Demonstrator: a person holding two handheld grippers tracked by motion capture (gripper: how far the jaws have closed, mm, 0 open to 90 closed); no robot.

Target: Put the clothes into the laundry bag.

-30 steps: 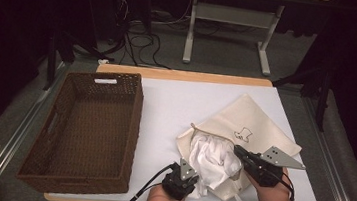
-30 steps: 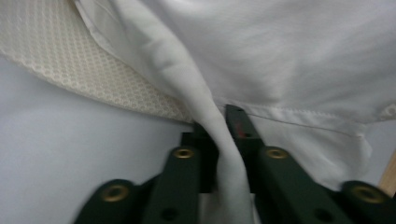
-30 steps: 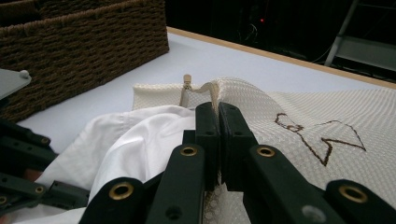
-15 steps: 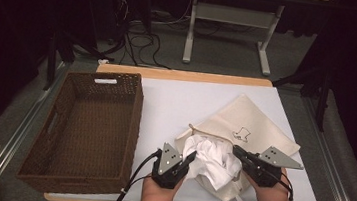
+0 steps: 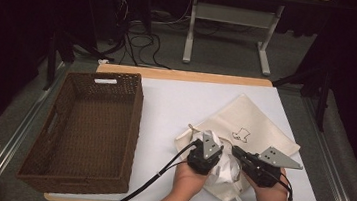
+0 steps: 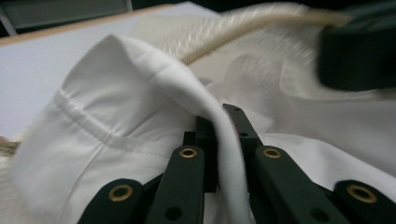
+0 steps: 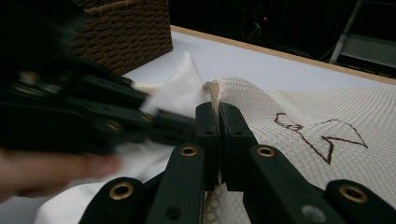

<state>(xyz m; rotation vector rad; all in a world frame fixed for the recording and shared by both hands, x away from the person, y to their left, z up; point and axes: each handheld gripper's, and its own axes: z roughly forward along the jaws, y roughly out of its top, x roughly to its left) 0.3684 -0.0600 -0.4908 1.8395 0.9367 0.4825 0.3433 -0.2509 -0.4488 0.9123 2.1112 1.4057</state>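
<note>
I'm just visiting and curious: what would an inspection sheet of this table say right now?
Surface: white table top with a wooden edge, lit.
Job's things: cream drawstring bag with a stitched figure; white cloth bunched at its mouth.
Clutter: brown wicker basket, nothing seen inside.
Grippers: left gripper shut on a fold of the white cloth; right gripper shut on the bag's rim.
Cables: a black cable trails from the left gripper over the table's near edge; more cables lie on the floor behind.
Surroundings: dark room, white desk frame beyond the table.
</note>
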